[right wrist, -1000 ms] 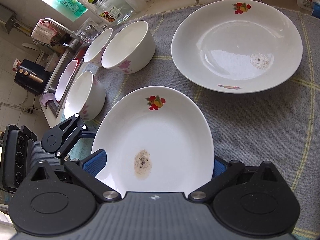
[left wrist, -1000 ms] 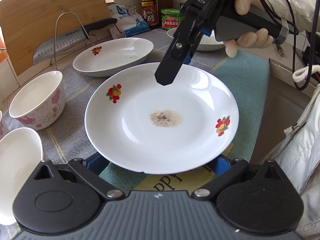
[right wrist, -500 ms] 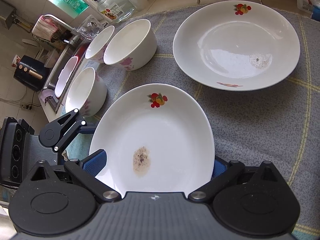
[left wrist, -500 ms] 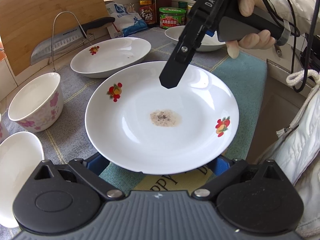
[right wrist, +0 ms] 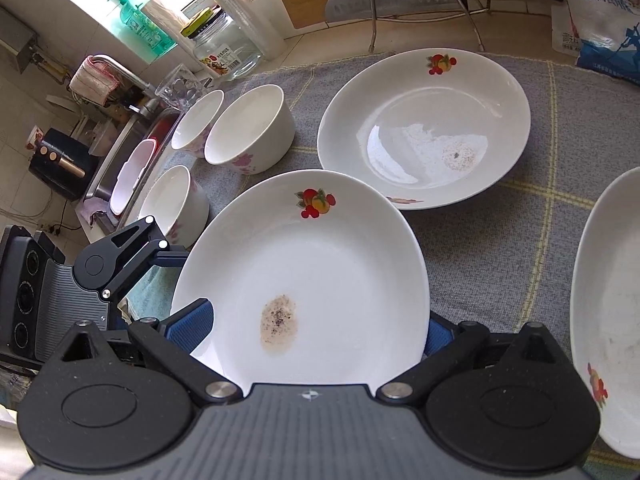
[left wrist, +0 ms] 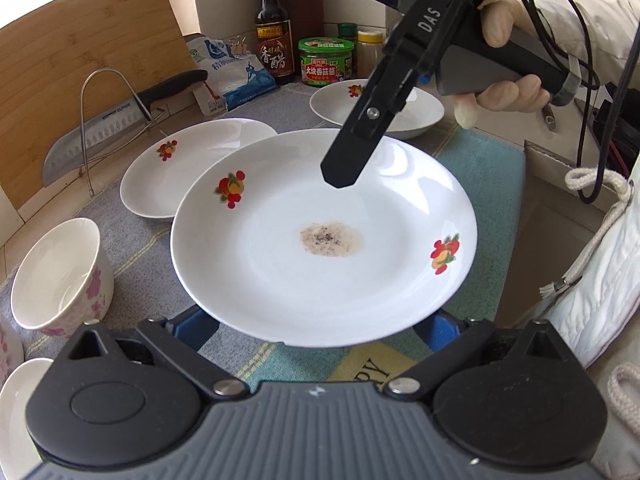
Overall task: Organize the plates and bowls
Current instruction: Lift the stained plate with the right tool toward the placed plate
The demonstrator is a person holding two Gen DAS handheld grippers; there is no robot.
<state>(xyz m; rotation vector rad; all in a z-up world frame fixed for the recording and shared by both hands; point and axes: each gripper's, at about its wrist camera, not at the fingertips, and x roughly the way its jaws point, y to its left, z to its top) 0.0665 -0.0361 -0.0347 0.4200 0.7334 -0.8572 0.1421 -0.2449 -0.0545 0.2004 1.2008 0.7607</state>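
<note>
A white plate (left wrist: 320, 248) with fruit prints and a brown speckled stain is held up off the grey cloth. My left gripper (left wrist: 316, 324) is shut on its near rim, blue pads at either side. My right gripper (right wrist: 312, 332) grips the opposite rim. In the left wrist view one of its fingers (left wrist: 352, 148) lies over the far edge. A second stained plate (right wrist: 424, 128) rests on the cloth just beyond, partly overlapped by the held plate. A third plate (right wrist: 604, 312) sits at the right. Several flowered bowls (right wrist: 248, 132) stand by the sink.
A knife on a wire rack (left wrist: 100, 128) leans against a wooden cutting board (left wrist: 80, 60). A sauce bottle (left wrist: 272, 40), a green-lidded jar (left wrist: 326, 60) and a salt bag (left wrist: 232, 76) line the back. A gloved hand (left wrist: 500, 92) holds the right gripper. The sink (right wrist: 120, 148) lies left.
Both grippers have carried the held plate toward the back of the counter. The second plate is now closer and partly overlapped, and the third plate has come into the right wrist view.
</note>
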